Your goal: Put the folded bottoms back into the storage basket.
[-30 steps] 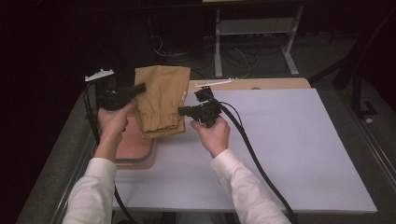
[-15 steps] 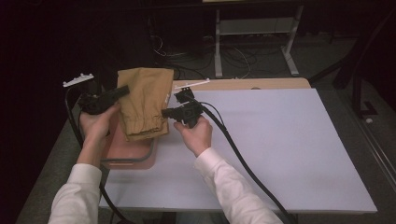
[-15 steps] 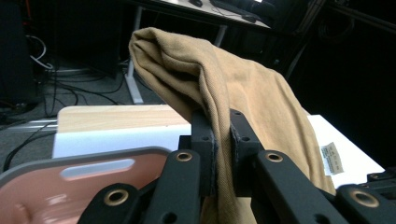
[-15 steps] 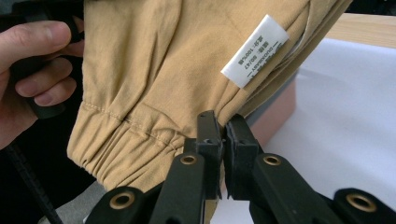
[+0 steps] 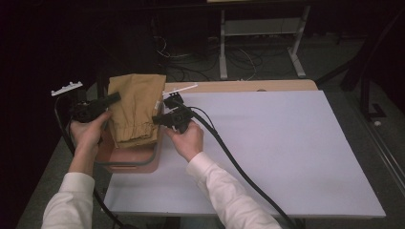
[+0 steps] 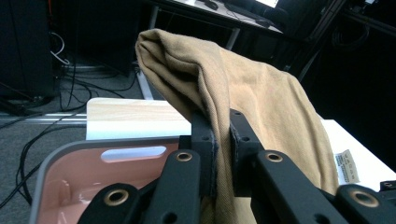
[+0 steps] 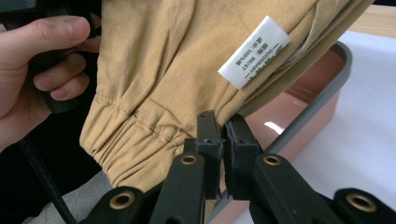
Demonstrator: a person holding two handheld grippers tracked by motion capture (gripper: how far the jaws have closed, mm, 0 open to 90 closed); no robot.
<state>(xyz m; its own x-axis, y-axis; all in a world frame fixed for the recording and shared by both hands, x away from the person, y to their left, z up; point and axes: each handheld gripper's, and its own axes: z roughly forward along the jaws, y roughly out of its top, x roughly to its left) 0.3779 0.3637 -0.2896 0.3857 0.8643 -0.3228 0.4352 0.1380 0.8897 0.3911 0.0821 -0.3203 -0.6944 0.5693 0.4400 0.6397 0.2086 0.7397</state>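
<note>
A folded tan garment [image 5: 135,107] with an elastic hem hangs between my two grippers over a pink bin with a grey rim [image 5: 155,155] at the table's left edge. My left gripper [image 5: 113,98] is shut on the garment's left side; in the left gripper view its jaws [image 6: 222,140] pinch a fold of the cloth [image 6: 261,88] above the bin [image 6: 60,154]. My right gripper [image 5: 157,119] is shut on the right side; its jaws [image 7: 222,135] clamp the gathered edge of the cloth [image 7: 154,70] below a white label [image 7: 254,51], with the bin [image 7: 327,88] underneath.
A white board [image 5: 286,152] covers the table right of the bin, with a wooden strip [image 5: 239,86] along its back. The right gripper's black cable [image 5: 229,157] trails across the board toward the front. Loose cables and a white frame [image 5: 258,43] stand on the dark floor behind.
Both hands have carried the garment to the left, from beside the white board to above the pink bin. Both grips have stayed closed on it.
</note>
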